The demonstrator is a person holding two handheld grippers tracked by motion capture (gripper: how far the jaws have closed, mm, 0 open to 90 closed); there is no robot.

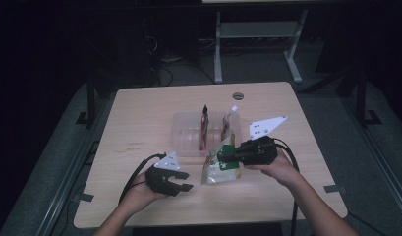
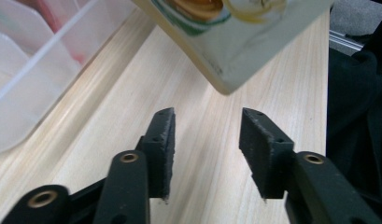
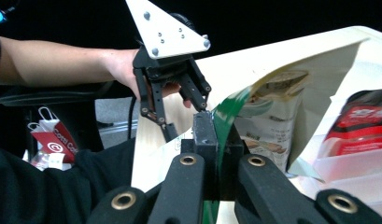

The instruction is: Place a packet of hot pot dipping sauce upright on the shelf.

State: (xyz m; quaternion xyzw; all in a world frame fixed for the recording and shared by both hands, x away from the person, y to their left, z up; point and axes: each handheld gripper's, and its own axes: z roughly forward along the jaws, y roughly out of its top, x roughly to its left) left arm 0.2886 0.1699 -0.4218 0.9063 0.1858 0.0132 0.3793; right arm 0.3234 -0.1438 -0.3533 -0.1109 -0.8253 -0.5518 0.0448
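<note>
The right claw (image 3: 215,135) pinches the snack pouch (image 1: 219,167); the left claw (image 1: 185,180), half-open and empty, sits just beside it.

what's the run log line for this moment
right gripper: shut on snack pouch | left gripper: open, empty | pouch: lifted beside clear bin

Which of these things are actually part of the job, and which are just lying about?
In the job:
- snack pouch, clamped in the right hand-held gripper
- clear tray holding two packets
- left hand-held gripper, open, nothing between its jaws

Lying about:
- red-and-white bag beside the table
- round table grommet
</note>
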